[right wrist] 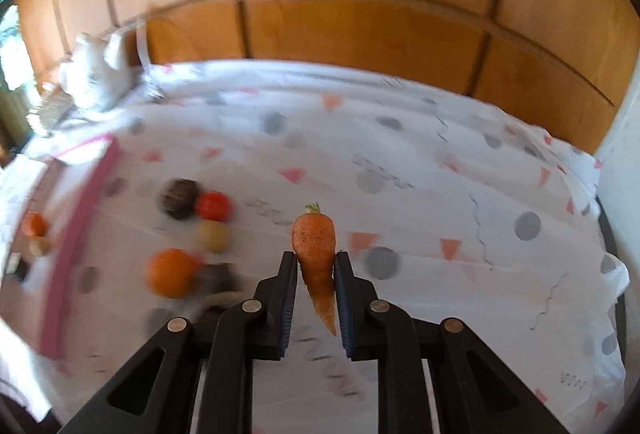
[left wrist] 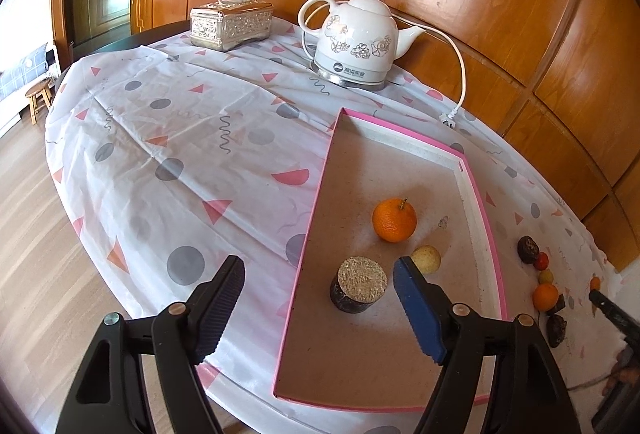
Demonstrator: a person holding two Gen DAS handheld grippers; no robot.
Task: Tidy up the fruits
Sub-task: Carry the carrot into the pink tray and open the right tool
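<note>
Two hand-held grippers: the right hand-held gripper [right wrist: 316,266] clamps a small carrot [right wrist: 314,246] above the bench [right wrist: 440,194]; the left hand-held gripper [left wrist: 320,274] gapes empty over the pink tray [left wrist: 486,234].

Your left gripper [left wrist: 319,280] hovers open-jawed over the pink tray's [left wrist: 486,230] near end.
Inside the tray sit an orange [left wrist: 394,220], a pale round fruit [left wrist: 427,259] and a dark cut stub [left wrist: 359,289]; a white kettle [left wrist: 354,42] stands at the bench's far side.
</note>
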